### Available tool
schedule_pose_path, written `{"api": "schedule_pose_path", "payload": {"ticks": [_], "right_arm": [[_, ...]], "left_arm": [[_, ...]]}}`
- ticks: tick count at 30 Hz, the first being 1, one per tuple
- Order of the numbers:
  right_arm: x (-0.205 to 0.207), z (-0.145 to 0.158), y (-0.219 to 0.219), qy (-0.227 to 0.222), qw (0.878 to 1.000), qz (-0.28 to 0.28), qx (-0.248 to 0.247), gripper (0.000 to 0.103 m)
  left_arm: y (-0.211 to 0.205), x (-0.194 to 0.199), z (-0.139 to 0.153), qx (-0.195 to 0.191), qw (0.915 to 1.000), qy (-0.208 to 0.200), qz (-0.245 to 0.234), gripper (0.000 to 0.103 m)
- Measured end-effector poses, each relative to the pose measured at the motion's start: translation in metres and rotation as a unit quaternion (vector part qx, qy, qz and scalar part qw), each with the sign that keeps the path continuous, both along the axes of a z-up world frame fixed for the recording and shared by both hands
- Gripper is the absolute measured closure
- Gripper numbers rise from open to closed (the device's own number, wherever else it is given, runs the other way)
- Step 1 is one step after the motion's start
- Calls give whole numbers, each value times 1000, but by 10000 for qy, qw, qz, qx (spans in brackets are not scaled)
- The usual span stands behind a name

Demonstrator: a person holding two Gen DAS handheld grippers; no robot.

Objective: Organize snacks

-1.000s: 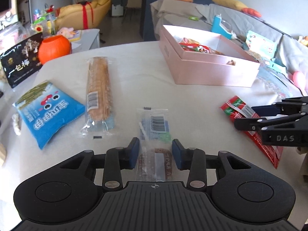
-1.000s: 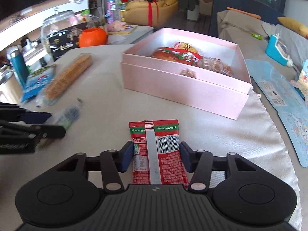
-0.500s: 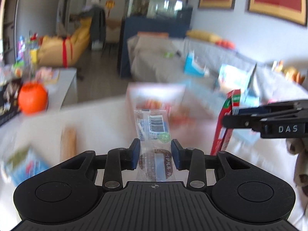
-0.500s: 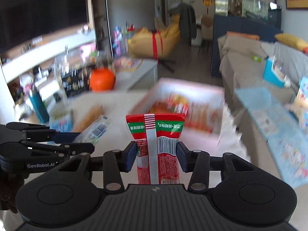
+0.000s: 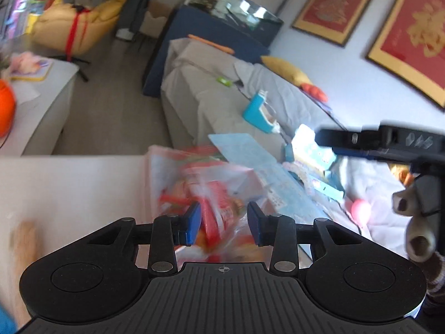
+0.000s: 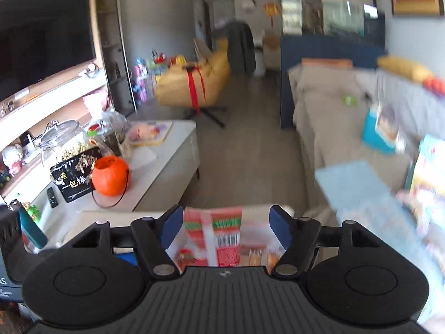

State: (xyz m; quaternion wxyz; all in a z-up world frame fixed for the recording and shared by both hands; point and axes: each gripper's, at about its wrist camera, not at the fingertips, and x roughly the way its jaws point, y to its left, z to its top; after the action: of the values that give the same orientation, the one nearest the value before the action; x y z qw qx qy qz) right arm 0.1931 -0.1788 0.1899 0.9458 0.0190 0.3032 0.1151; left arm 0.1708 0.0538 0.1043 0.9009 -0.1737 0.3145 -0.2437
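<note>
Left wrist view: both grippers were over the box, and one snack was just let go.

Table [image 5: 69,189] carried the pink box [image 5: 150,167] at its far edge, and several red snacks already lay inside the box, so a part of the sorting was done. At least one blurred brown snack [image 5: 25,239] lay on the table outside the box, so work was left. The red packet [image 6: 225,239] was between the jaws of the right gripper [image 6: 226,220], which had just been opening; gaps showed on both sides of it, so I judge it was released over the box. The left gripper [image 5: 222,220] seemed closed on the clear packet [image 5: 230,178] above the box, though blur made this uncertain; I judge its drop was next.
</note>
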Motion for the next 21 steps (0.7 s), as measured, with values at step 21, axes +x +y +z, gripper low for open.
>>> {"api": "schedule_pose_path", "payload": {"ticks": [21], "right_arm": [[-34,-138,184,1189,9773,1731,296,32]], "left_arm": [[213,-117,-82,614,9419,939,3166,62]]}}
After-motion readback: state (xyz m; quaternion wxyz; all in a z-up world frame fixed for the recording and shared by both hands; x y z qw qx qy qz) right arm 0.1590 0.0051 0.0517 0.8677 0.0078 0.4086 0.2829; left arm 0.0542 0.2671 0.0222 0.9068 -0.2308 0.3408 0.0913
